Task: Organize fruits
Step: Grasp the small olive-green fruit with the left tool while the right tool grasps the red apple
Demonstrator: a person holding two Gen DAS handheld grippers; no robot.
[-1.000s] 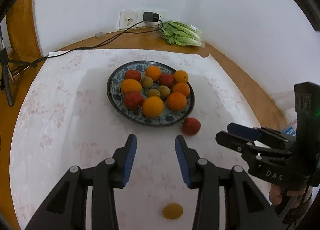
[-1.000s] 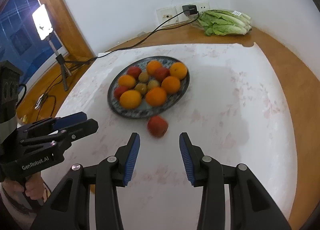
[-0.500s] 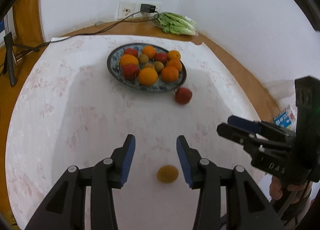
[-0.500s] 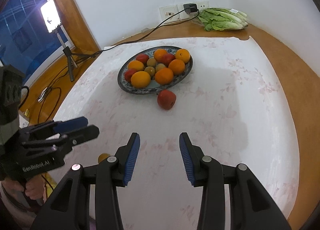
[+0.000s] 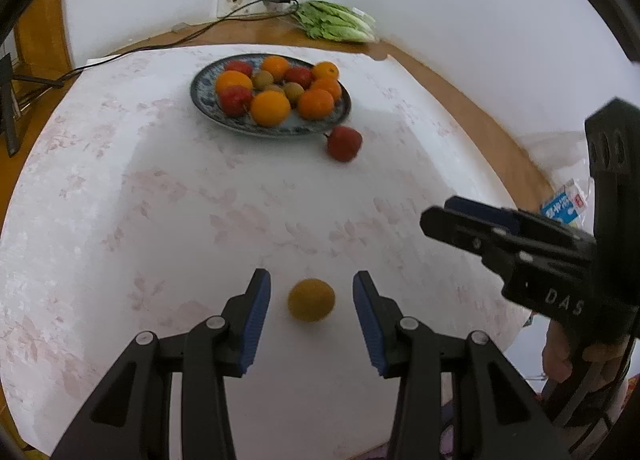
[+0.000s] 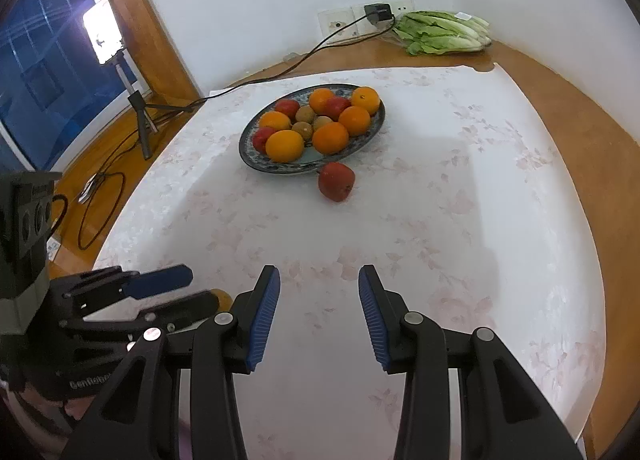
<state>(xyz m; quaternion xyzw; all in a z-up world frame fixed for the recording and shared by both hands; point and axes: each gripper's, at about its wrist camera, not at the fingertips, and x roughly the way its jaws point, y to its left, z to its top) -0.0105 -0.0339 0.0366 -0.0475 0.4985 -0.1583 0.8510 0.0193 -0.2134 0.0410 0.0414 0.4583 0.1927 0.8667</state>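
Your left gripper (image 5: 311, 302): fingers open around near yellow-brown fruit (image 5: 311, 299) | right gripper (image 6: 319, 310): fingers open, empty | red apple (image 6: 336, 181) beside plate (image 6: 280, 166)

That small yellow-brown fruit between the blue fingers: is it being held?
No. The small yellow-brown fruit lies on the cloth between the left gripper's open fingers, untouched.

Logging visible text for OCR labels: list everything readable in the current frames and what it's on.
"DAS": white letters on the body of the right hand-held gripper.
"GenRobo", cut off by the arm in front: on the body of the left hand-held gripper.
Blue and white carton off the table's right edge: print too blurred to read.
Lettuce bag label: too small to read.
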